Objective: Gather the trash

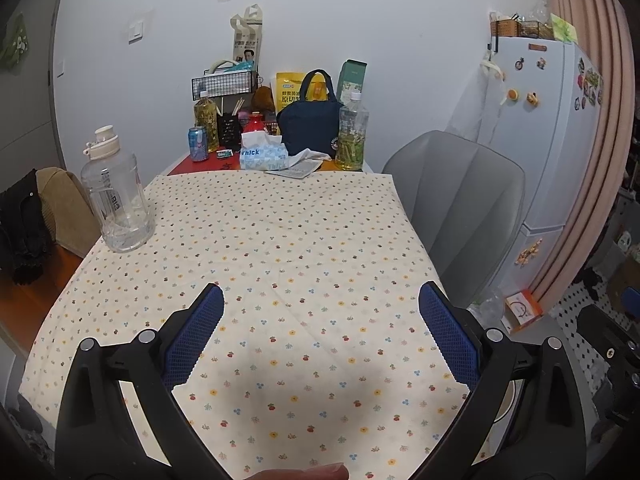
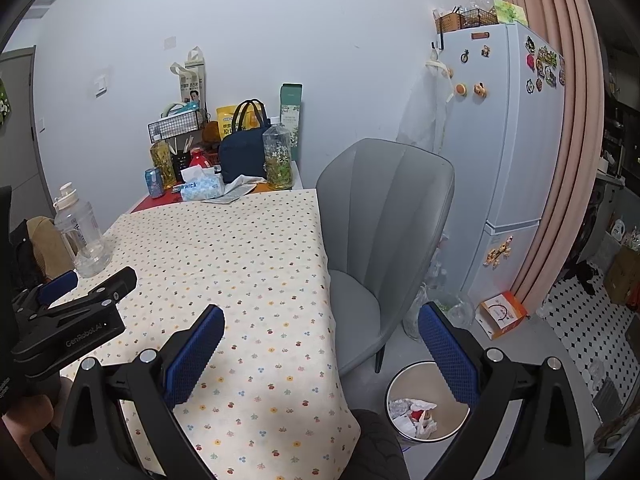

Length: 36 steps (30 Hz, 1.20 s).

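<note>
Both tools gape empty (left (image 1: 320, 312), right (image 2: 320, 332)); trash (image 2: 416, 414) lies in bin (image 2: 404, 376) below right tool.

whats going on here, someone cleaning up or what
A person holds a tool in each hand over a table with a flowered cloth. Both the left tool and the right tool are open and empty. No loose trash lies on the near cloth; the bin on the floor by the grey chair already holds crumpled wrappers. Bottles, a can and a tissue box crowd the far end.
</note>
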Motion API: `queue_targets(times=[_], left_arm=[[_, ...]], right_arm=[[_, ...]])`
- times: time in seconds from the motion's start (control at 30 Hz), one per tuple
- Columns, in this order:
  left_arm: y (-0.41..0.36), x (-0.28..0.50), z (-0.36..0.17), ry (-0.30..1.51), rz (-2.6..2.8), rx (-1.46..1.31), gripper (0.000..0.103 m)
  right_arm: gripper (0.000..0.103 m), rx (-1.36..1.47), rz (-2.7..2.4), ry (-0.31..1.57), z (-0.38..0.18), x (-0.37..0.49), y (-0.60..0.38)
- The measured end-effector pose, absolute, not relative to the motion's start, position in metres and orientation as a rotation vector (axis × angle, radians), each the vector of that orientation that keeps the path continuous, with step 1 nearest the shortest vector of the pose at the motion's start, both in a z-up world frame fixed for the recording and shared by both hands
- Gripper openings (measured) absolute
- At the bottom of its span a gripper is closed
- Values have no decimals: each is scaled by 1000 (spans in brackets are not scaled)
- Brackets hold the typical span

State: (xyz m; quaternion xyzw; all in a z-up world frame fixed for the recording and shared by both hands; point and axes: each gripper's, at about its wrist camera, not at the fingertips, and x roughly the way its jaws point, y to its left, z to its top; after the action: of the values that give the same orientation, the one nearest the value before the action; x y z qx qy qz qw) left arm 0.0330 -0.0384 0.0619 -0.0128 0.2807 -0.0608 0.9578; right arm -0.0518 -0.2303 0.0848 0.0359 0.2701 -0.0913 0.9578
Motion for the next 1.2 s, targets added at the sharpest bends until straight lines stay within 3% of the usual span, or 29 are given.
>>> queue_targets(times=[1.2], left_arm=[[-35,29,61,572,-118,-42,97]], right_arm=[[95,61,-175,538,88,-51,-224]])
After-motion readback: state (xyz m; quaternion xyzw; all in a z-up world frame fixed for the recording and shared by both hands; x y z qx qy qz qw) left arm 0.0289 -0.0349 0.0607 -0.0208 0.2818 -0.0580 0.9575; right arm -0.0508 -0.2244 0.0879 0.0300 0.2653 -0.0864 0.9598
